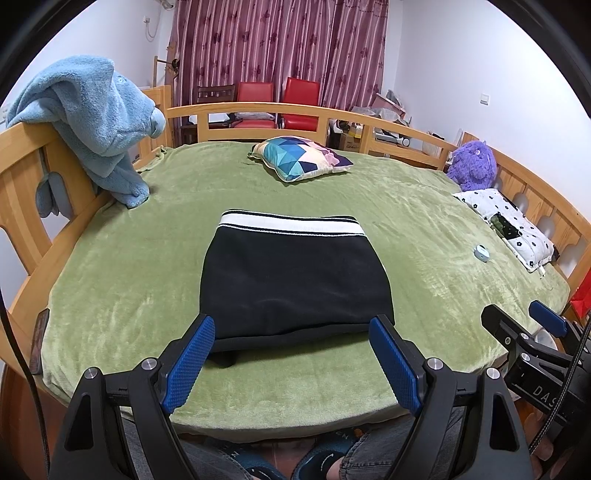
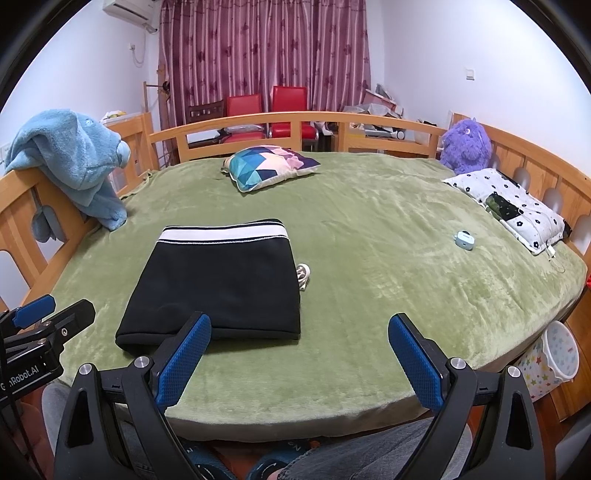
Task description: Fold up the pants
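The pants (image 1: 295, 280) lie folded into a compact block on the bed (image 1: 424, 229), apparently finished; left gripper (image 1: 291, 354) and right gripper (image 2: 299, 354) gape wide, empty, just short of them.

You are working in a home bedroom. A wide bed with a green plush blanket (image 2: 369, 295) fills the room, fenced by a pale wooden slatted bed frame (image 2: 314, 120). A geometric-patterned cushion (image 2: 269, 166) lies at its far side, and a fuzzy purple stuffed toy (image 2: 466, 146) sits at the far right above a white flower-print pillow (image 2: 513, 206). A light blue fleece garment (image 2: 70, 162) hangs over the left rail. Beyond the bed you see maroon striped floor-length curtains (image 2: 264, 51), two red chairs (image 2: 267, 105) and a wall air conditioner (image 2: 127, 9) (upper left corner).
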The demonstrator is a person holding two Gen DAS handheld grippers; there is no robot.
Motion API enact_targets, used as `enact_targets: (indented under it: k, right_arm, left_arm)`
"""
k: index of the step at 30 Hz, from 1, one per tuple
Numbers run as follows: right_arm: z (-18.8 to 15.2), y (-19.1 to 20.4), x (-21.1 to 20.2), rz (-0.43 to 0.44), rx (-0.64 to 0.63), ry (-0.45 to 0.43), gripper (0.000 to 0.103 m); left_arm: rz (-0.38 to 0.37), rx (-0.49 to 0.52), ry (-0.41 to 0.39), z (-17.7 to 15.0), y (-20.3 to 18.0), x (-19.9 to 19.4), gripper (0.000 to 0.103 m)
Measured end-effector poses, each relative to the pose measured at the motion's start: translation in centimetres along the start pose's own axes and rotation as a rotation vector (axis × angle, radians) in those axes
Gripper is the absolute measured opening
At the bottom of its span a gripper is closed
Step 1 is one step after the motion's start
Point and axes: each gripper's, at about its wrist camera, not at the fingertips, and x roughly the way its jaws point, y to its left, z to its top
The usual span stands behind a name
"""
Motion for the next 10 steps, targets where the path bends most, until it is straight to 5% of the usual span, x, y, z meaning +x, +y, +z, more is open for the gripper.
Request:
enact_targets:
  k: [10]
  right_arm:
    - [0.21, 0.47, -0.33, 0.004, -0.006, -0.006, 0.096]
  left_arm:
    - [0.000, 0.000, -0.004, 0.03, -0.10, -0.14, 0.085]
